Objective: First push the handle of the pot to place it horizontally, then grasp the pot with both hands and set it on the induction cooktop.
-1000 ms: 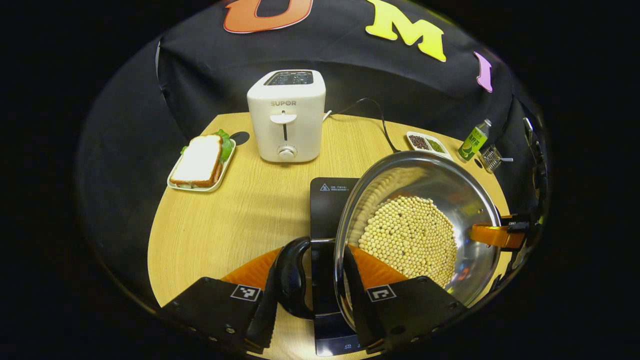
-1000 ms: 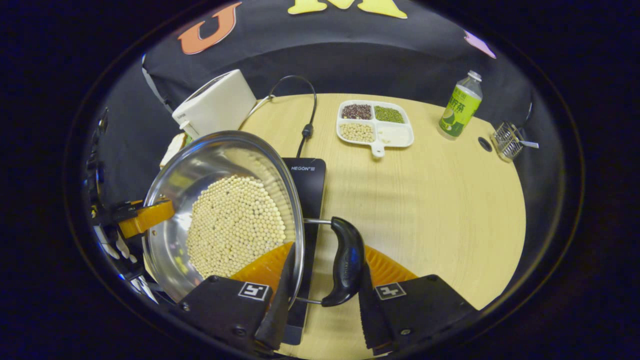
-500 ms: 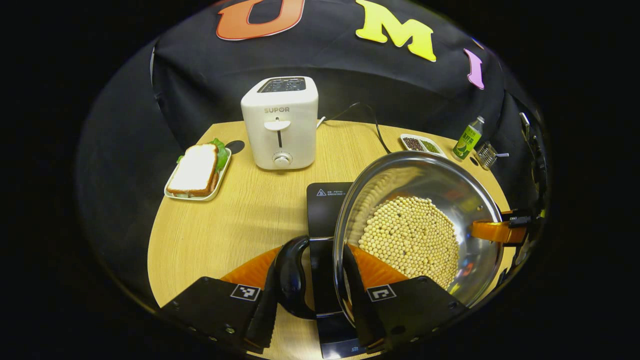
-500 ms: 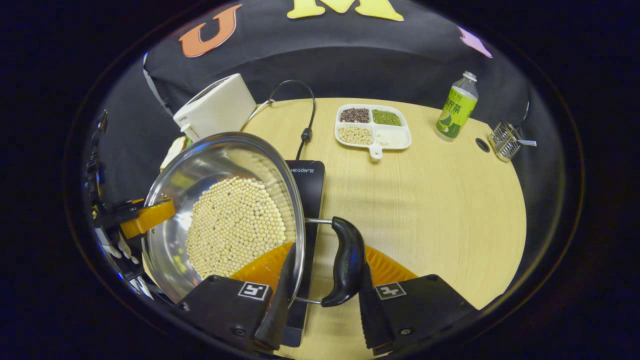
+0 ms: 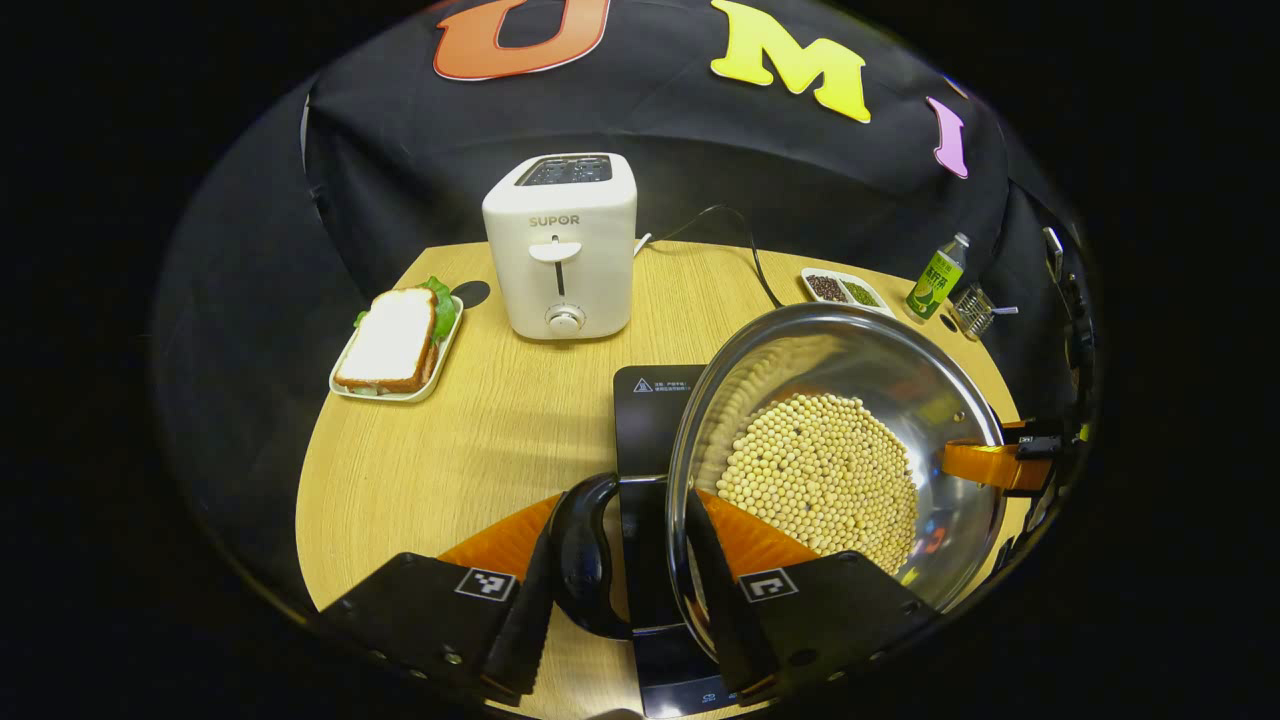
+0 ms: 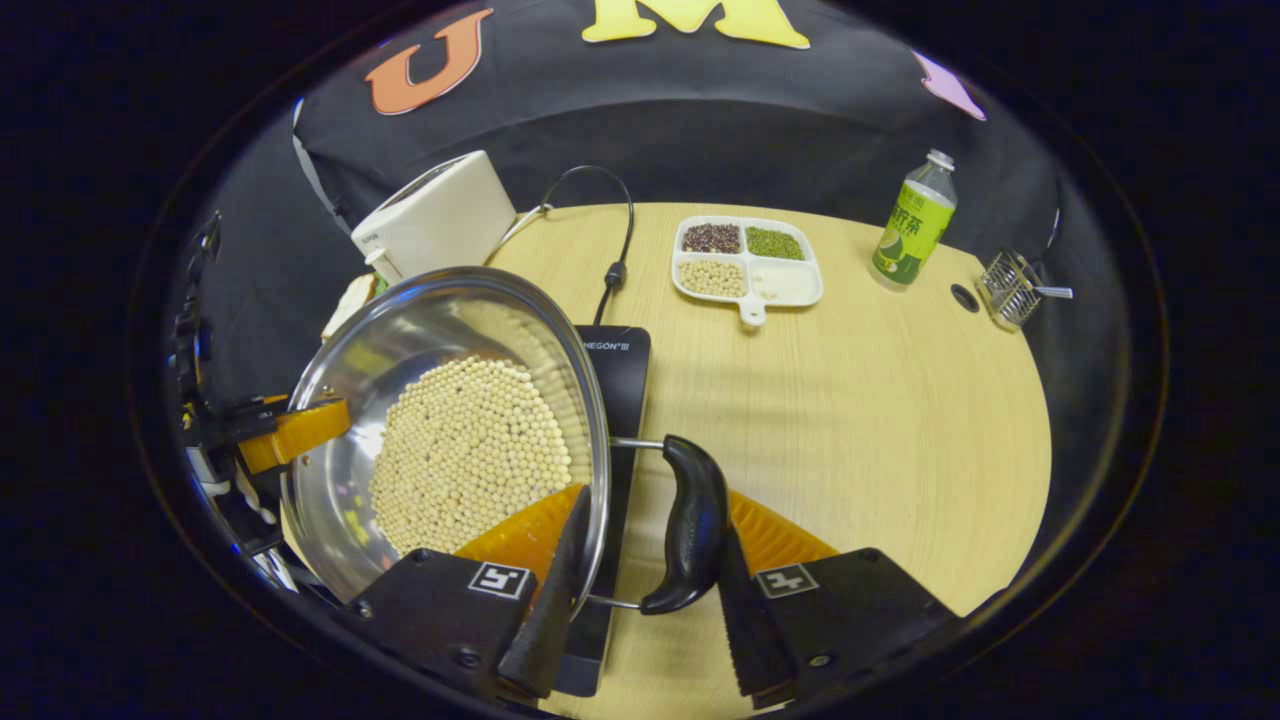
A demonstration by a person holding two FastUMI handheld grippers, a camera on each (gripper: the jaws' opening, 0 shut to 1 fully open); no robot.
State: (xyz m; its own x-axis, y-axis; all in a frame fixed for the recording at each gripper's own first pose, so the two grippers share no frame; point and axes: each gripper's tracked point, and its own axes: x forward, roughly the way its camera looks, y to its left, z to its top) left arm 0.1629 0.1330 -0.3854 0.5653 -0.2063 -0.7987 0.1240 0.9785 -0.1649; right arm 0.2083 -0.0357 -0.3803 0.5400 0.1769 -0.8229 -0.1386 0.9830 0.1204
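the pot [image 5: 880,400] is a shiny steel vessel, wide and shallow, its bottom covered with pale round beans [image 5: 820,475]; it has a black loop handle on each side, joined to the rim by thin metal rods; in the left gripper view the left claw [image 5: 622,610] straddles one handle [image 5: 580,555] and the rim, one finger outside the handle and the other inside the pot wall, so it is narrowed on the pot's edge and handle; in the right gripper view the right claw [image 6: 640,615] does the same on the opposite handle [image 6: 688,525], one finger inside the pot [image 6: 420,340] by the beans [image 6: 470,450], the other outside the handle; the two handles lie on a line running from one claw to the other, so the pot's handle axis runs crosswise between the hands; the pot is over the black induction cooktop [image 5: 655,400], whose far end shows beyond the rim [image 6: 615,350]; whether its base touches the glass cannot be told; the cooktop lies on the wooden table [image 6: 880,420].
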